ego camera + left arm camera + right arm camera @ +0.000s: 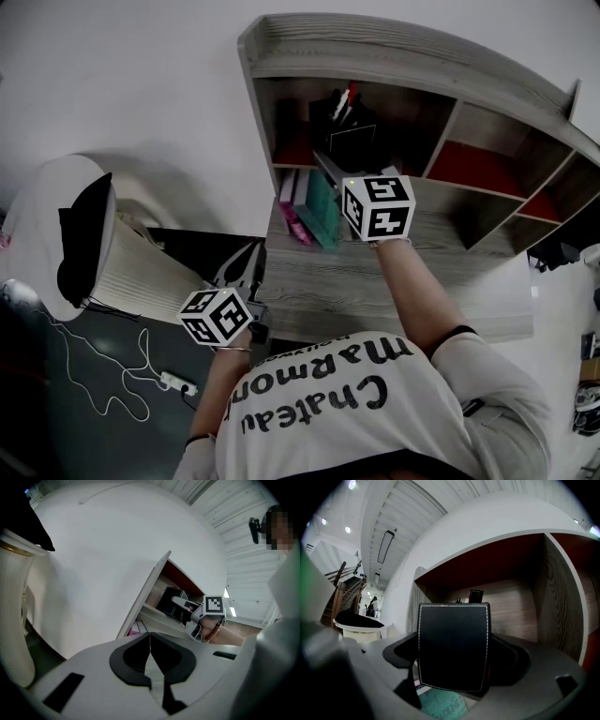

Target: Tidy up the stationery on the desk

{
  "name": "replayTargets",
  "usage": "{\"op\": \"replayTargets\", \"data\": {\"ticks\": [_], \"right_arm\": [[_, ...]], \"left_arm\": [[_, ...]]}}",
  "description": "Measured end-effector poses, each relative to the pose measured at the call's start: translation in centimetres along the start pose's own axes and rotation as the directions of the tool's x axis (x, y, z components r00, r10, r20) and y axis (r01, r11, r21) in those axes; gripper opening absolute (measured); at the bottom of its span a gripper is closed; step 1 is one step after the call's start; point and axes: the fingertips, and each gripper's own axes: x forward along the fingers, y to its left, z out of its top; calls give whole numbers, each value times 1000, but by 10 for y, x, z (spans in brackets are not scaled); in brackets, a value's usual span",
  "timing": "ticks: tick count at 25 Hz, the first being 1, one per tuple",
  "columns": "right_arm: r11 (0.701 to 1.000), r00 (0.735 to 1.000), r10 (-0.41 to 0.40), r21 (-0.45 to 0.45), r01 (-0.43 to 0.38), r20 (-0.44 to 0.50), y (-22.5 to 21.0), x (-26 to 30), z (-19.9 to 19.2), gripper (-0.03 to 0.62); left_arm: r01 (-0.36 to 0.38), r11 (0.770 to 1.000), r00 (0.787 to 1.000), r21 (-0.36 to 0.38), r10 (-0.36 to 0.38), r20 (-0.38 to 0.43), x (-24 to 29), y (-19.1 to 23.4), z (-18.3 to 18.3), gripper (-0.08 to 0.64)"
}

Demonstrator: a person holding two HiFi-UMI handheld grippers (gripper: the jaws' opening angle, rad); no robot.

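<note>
A black leather pen holder (345,141) with white stitching holds pens and sits at the mouth of the left cubby of the wooden shelf (441,70). My right gripper (343,161) is shut on it; in the right gripper view the pen holder (453,644) fills the gap between the jaws of the right gripper (453,660). My left gripper (248,258) hovers low over the desk's (394,295) front left, shut and empty. In the left gripper view the left gripper's (150,641) jaws meet, and the pen holder (169,603) shows far off.
Teal books (322,208) and a pink book (292,217) lean below the left cubby. A ribbed white lampshade (141,277) and a black hat (84,234) stand at the left. A power strip (175,382) with a cable lies on the dark floor.
</note>
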Motion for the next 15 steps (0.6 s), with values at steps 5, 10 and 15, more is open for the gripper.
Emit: {"op": "replayTargets", "data": {"ticks": [5,10,15], "right_arm": [[1000,1000,-6,-3,6,-9,-1,5,-1,433],[1000,1000,-3,-1,3,-21,-1,9,-1,433],[1000,999,-3,0,3,-34,-2,10,-2,433]], "left_arm": [[5,1000,1000,-4,-5,-3,2,-1,-2,17],[12,1000,1000,-6,-12,-6,4,-3,-3,17],[18,1000,1000,-4,-18,-6,5,-5,-4,17]]}}
